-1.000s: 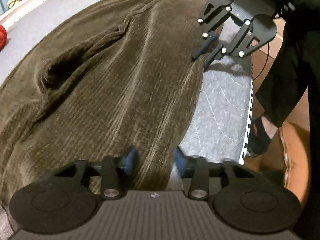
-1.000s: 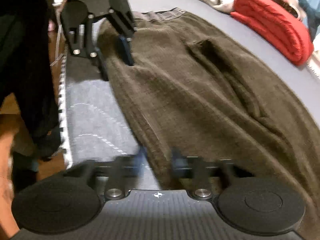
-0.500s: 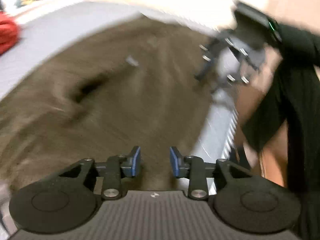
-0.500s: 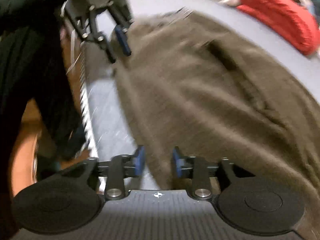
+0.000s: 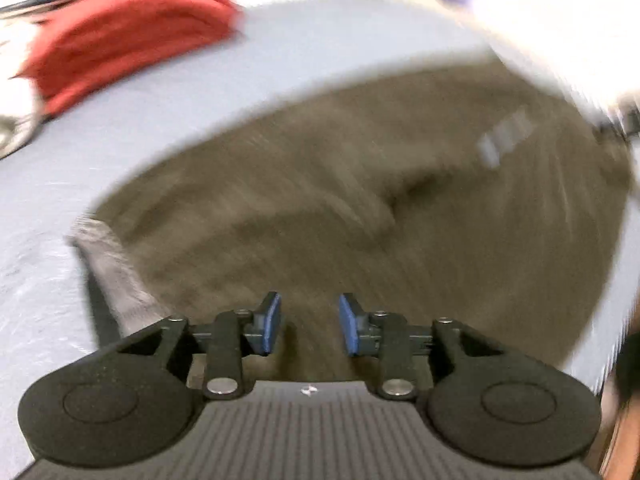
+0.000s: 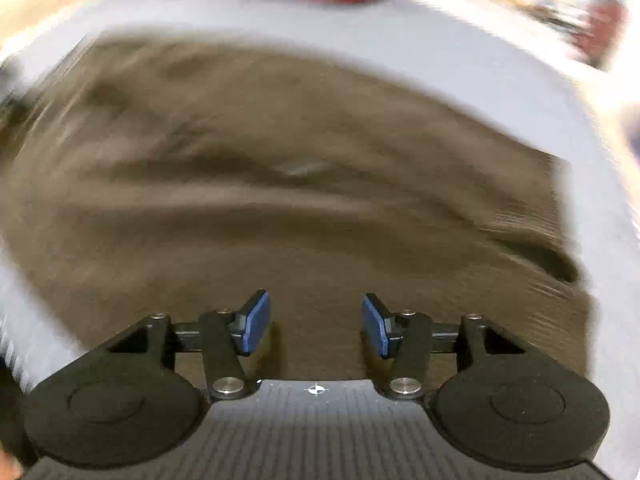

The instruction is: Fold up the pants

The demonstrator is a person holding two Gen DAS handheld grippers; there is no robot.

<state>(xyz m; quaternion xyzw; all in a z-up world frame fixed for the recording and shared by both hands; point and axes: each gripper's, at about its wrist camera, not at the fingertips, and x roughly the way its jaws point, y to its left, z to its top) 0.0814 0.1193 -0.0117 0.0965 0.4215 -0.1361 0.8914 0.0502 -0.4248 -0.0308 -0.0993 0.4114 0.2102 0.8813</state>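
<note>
Brown corduroy pants (image 5: 360, 208) spread, blurred, over grey quilted bed (image 5: 120, 128), red folded cloth (image 5: 120, 32) at eleven o'clock; left claw (image 5: 309, 326) and right claw (image 6: 316, 322) both above pants, jaws opening, nothing gripped between blue pads (image 6: 256, 322).

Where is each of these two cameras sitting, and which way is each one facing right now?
Left wrist: rides the left gripper, aimed down across the brown pants on the grey bed; only its own opening fingers show, nothing between them.
Right wrist: rides the right gripper, aimed down over the pants; only its opening fingers show, nothing between them.
Shared: pants, bed, a red folded cloth beyond them; both blurred.
</note>
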